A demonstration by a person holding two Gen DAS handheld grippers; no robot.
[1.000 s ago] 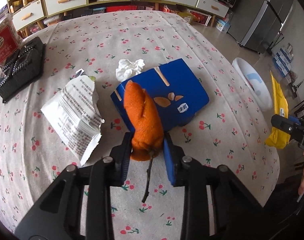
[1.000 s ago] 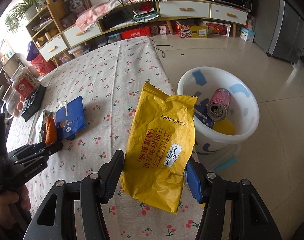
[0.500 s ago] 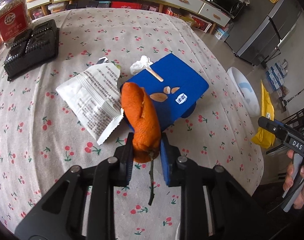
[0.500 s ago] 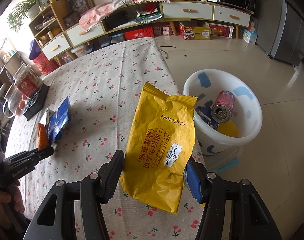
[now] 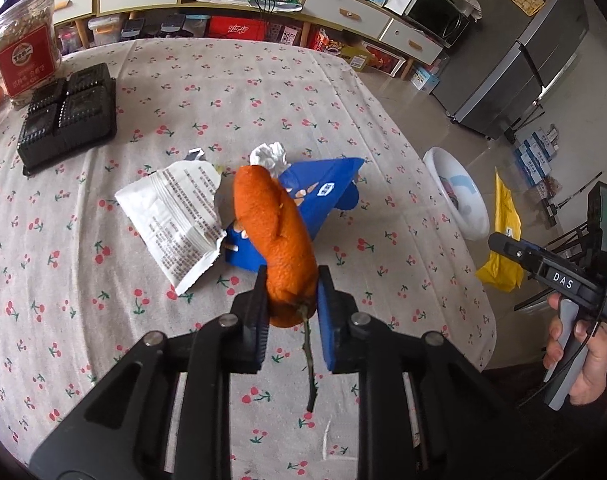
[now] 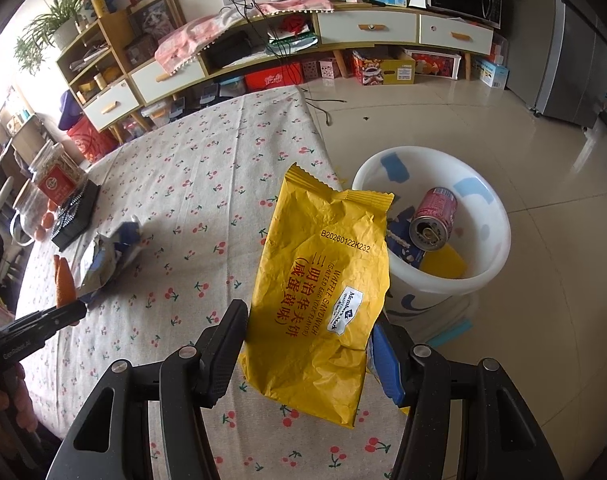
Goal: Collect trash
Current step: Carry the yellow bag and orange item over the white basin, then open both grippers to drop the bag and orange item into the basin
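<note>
Table with cherry-print cloth (image 5: 183,360). Far left on it: black plastic tray (image 5: 67,118), and beyond that a jar with a red label (image 5: 25,44). Mid-table: torn white wrapper (image 5: 175,216), crumpled white tissue (image 5: 269,156) and blue packet (image 5: 323,196), clustered and touching or overlapping. All lie directly behind the orange peel (image 5: 277,240) in the left wrist view.

Left gripper (image 5: 291,304): jaws closed on the near end of the orange peel. Peel's long axis runs away from the camera, tip leaning far-left; a thin stem hangs down from its near end.

Right gripper (image 6: 309,344): jaws clamped on the lower sides of the yellow snack bag (image 6: 323,292). Bag held above the table's right edge, long axis pointing away from the gripper, serrated end far, printed face toward camera.

White bin (image 6: 491,264) stands on the floor just right of the table, partly hidden by the bag. Inside: red can (image 6: 433,224) on its side, plus yellow and blue scraps.
</note>
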